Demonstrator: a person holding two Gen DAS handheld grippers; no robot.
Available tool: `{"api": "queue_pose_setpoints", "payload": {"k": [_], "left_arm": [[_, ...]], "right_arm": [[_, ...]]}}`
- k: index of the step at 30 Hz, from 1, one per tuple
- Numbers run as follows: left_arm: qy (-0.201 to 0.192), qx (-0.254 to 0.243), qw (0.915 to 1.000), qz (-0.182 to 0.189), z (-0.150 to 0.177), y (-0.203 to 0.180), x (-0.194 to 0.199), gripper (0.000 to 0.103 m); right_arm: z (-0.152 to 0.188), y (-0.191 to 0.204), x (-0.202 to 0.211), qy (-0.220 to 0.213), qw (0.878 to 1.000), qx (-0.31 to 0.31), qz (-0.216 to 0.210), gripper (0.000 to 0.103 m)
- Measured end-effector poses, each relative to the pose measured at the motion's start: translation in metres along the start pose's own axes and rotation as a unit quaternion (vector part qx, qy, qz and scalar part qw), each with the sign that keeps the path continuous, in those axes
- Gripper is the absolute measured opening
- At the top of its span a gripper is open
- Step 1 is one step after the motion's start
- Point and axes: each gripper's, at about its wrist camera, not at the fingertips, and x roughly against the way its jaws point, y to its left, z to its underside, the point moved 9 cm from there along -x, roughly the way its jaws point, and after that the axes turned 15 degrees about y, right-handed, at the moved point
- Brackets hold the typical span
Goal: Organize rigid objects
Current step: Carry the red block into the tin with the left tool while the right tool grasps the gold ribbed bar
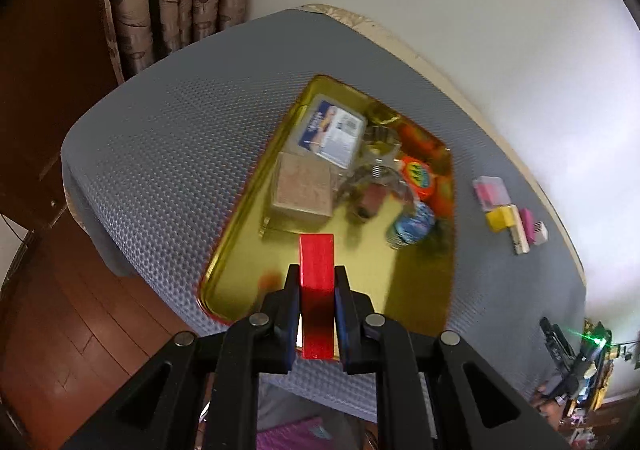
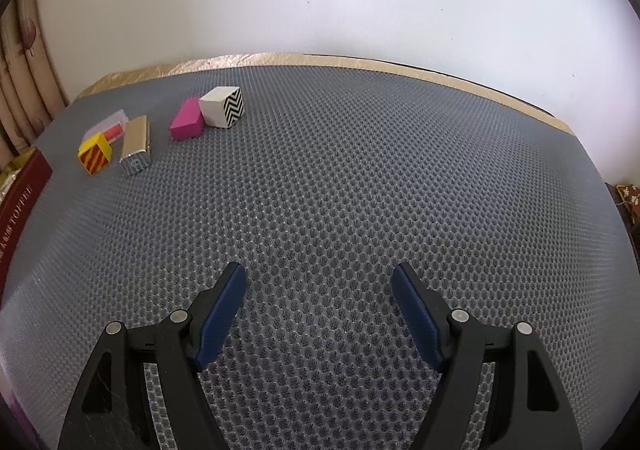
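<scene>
Red block point(image 1: 317, 282) is sitting clamped upright between the pads of the left hand-held gripper point(image 1: 317, 270), jaws pinching tight on its sides, top end sticking out past the fingertips. It is hanging over the near end of the gold tin point(image 1: 236, 290), above bare tin floor. Tin is holding a clear box w/ blue-white label point(image 1: 330, 130), a brown box point(image 1: 302, 190), an orange-lidded jar point(image 1: 418, 176) and a blue-wrapped item point(image 1: 412, 226), all blurry. Tin is lying on the grey mesh mat point(image 2: 340, 190) covering the counter. Right of tin, well apart: a yellow block point(image 2: 94, 158), silver box point(image 2: 136, 148), pink block point(image 2: 187, 125) touching a zigzag cube point(image 2: 222, 106). Right hand-held gripper point(image 2: 319, 278) is hovering over bare mat, jaws standing wide apart, nothing between them.
</scene>
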Motion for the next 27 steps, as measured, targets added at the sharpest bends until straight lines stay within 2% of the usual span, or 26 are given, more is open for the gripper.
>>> {"api": "queue_pose_setpoints", "payload": {"k": [10,12,14,18,20,23,25,26,27], "left_arm": [[-0.019,-0.022,0.9990,-0.035,-0.009,0.017,-0.018,0.015],[-0.022,-0.027,0.9981,-0.052,-0.009,0.019,-0.020,0.015],[-0.023,-0.030,0.9961,-0.079,-0.009,0.023,-0.023,0.019],[-0.045,-0.034,0.9920,-0.113,-0.008,0.024,-0.017,0.025],[-0.064,-0.040,0.9883,-0.132,-0.004,0.022,-0.009,0.028],[-0.093,-0.025,0.9842,-0.149,0.006,0.024,0.009,0.037],[-0.119,-0.004,0.9842,-0.131,0.014,0.028,0.023,0.044],[-0.132,0.006,0.9843,-0.117,0.019,0.030,0.029,0.046],[-0.143,0.017,0.9839,-0.105,0.023,0.032,0.034,0.048]], "right_arm": [[-0.002,-0.001,-0.006,0.007,1.000,-0.005,0.019,0.080],[-0.003,-0.002,-0.008,0.009,1.000,-0.008,0.022,0.083],[-0.005,-0.003,-0.010,0.011,1.000,-0.010,0.022,0.085],[-0.008,0.000,-0.007,0.003,0.999,-0.006,0.036,0.083],[-0.013,0.016,0.006,-0.022,1.000,0.009,0.017,0.080],[-0.030,0.062,0.027,-0.046,0.997,0.051,-0.044,0.080],[-0.044,0.099,0.031,-0.041,0.992,0.099,-0.064,0.078],[-0.050,0.116,0.029,-0.037,0.990,0.122,-0.067,0.073],[-0.057,0.130,0.026,-0.032,0.987,0.140,-0.069,0.062]]}}
